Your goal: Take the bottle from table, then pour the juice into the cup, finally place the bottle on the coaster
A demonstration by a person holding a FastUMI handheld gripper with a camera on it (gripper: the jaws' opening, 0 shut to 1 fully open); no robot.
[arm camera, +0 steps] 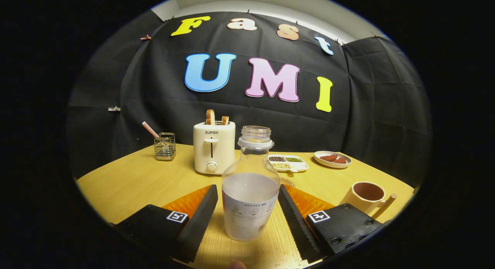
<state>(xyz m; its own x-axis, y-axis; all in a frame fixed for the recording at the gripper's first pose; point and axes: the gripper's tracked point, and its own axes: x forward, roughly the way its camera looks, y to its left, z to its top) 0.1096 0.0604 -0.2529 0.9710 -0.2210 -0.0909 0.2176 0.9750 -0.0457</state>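
The clear plastic bottle [250, 191], half full of pale juice, stands uncapped on the wooden table [127, 184] between the spread fingers of the gripper [247, 215], seemingly untouched. The beige cup [365, 196] sits near the table's right edge.

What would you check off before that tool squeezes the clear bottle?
1. Clear plastic bottle stands upright between the fingers: ok.
2. Tool open, a gap on each side of the bottle: ok.
3. Bottle has no cap, whitish juice inside: ok for pouring.
4. Beige cup upright, beyond the right finger: ok.
5. Round coaster just behind the bottle, mostly hidden: cannot tell if free.
6. White toaster stands well back from the bottle: ok.
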